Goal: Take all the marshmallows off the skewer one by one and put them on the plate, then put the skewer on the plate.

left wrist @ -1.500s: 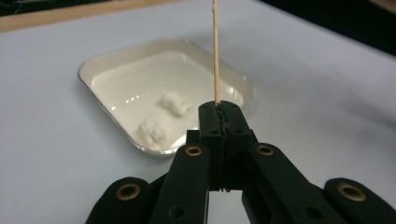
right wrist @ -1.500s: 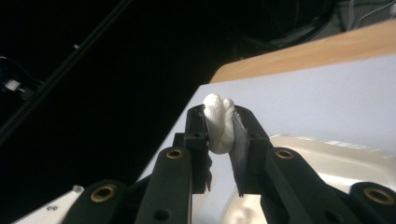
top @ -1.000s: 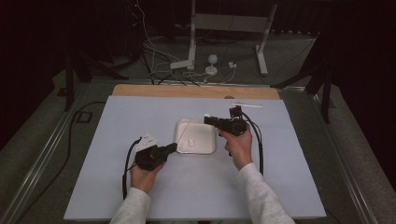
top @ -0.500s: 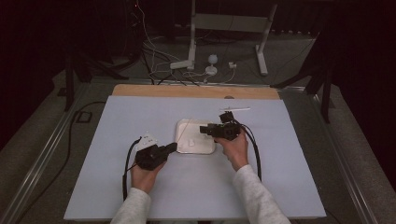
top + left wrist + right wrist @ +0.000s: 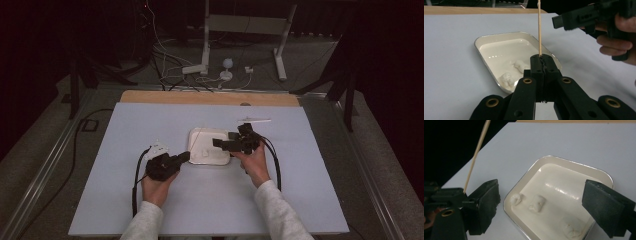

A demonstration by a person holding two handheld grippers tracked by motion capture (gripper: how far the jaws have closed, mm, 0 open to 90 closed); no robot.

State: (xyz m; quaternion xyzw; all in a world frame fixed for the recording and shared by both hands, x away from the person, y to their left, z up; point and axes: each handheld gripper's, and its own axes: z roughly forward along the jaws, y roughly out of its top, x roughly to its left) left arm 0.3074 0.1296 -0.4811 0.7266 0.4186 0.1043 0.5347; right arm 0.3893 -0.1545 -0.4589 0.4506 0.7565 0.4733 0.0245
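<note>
Pale blue-grey table top [image 5: 150,125], wooden strip [image 5: 210,97] along its far edge, metal rails [image 5: 50,160] down both sides. Beyond the far edge, grey floor [image 5: 310,75] with a tangle of cables [image 5: 170,65] and the white feet of a stand [image 5: 205,50]; dark legs of another frame [image 5: 82,80] off the far left corner. Room behind is black, unlit; light falls on the table alone.

The right gripper [image 5: 221,143] now hangs over the tray [image 5: 196,137], its jaws just opening, nothing between them.
</note>
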